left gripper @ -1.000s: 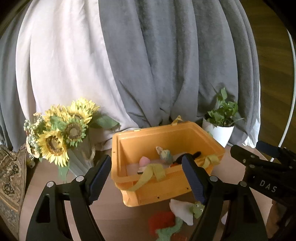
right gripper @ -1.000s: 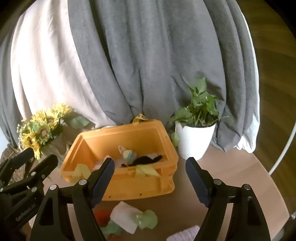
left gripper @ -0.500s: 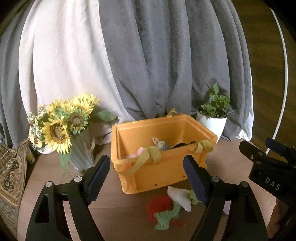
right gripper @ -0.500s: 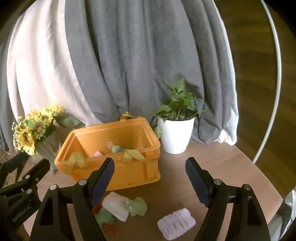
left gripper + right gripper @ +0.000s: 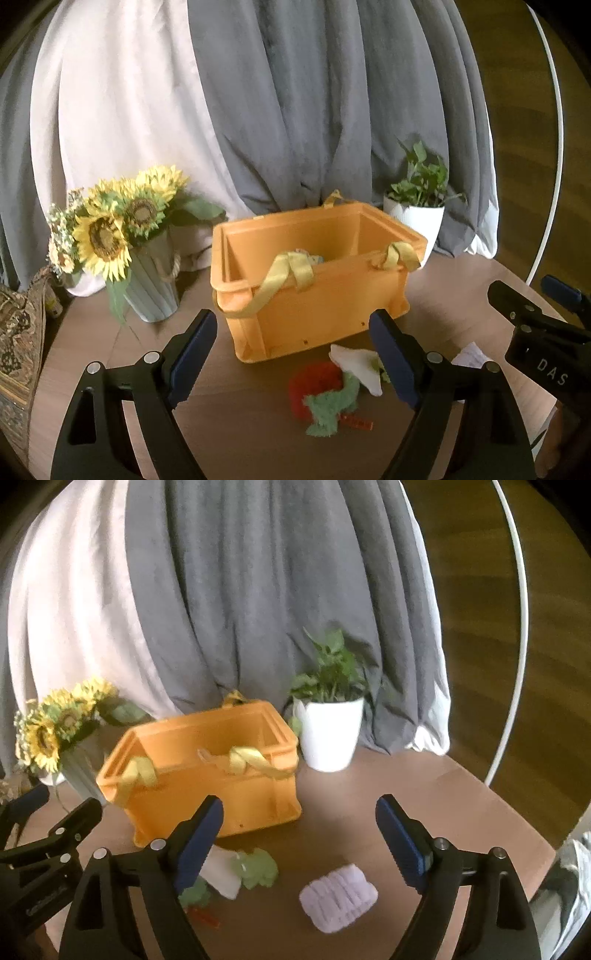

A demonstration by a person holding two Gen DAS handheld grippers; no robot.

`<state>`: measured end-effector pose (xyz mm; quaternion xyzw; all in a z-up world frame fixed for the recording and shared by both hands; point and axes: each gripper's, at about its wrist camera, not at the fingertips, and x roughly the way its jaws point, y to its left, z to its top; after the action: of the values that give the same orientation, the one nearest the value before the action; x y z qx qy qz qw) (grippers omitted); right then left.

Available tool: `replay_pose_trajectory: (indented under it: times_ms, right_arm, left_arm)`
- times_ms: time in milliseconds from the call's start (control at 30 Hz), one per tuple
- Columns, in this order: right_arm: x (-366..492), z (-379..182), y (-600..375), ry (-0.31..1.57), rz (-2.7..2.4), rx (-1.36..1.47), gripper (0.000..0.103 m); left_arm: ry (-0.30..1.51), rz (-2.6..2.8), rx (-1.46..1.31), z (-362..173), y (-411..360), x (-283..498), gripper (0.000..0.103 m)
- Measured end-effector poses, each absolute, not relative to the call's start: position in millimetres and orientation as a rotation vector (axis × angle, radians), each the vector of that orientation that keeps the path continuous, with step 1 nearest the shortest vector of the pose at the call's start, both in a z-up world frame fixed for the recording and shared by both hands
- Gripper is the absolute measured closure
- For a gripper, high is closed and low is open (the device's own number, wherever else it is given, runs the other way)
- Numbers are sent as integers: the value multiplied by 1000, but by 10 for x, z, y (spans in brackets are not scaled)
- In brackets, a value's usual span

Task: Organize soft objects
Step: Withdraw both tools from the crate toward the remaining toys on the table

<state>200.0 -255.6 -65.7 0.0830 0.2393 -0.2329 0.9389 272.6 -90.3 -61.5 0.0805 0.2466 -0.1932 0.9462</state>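
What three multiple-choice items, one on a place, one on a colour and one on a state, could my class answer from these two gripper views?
1. Where does the lilac ribbed pad lie?
A. inside the crate
B. on the table, in front of the right gripper
C. under the vase

2. What colour is the crate?
A. blue
B. white
C. orange

3. How does the left gripper stand?
A. open, holding nothing
B. shut on a toy
C. shut on a strap

Answers: 1 B, it rests on bare table between the open fingers; 2 C, its walls are orange; 3 A, the fingers stand wide apart with nothing between them.
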Motion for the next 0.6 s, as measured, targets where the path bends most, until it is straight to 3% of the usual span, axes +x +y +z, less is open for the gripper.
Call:
replay_pose_trajectory:
  times_ms: [600]
  right_arm:
    - [1987,-1276,-2640,647,-530,208,17]
  left_arm:
    - [650,-428,216,-1241,-1027,2786,18]
